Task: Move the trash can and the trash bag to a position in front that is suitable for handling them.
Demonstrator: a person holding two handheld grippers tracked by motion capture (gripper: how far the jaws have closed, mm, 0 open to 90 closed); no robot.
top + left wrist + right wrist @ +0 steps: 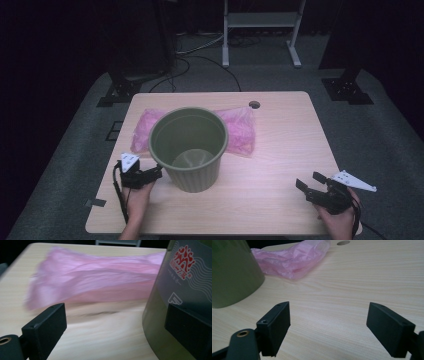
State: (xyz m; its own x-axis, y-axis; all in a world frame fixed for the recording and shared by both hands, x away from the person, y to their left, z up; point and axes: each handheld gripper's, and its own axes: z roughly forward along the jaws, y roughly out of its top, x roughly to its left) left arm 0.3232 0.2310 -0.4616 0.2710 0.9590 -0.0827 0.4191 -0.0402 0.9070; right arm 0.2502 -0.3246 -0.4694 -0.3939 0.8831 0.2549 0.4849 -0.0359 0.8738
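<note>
An olive-green plastic bin (195, 175) stands upright and empty on the middle of the wooden table (280, 150). Behind it lies a crumpled pink plastic bag (241, 131), spread to both sides. My left gripper (156, 173) is at the bin's lower left side, open. In the left gripper view its jaws (116, 315) stand wide apart, the right one against the bin's printed wall (180, 290), with the bag (100, 282) beyond. My right gripper (309, 180) hovers open near the front right of the table, holding nothing (329, 310); the bin (232, 272) and the bag (294, 257) lie far left.
A round cable hole (254, 105) sits near the table's far edge, also in the right gripper view (343, 242). Bare tabletop stretches between the bin and my right gripper. Beyond the table are a white stand (260, 30), cables and dark equipment on the floor.
</note>
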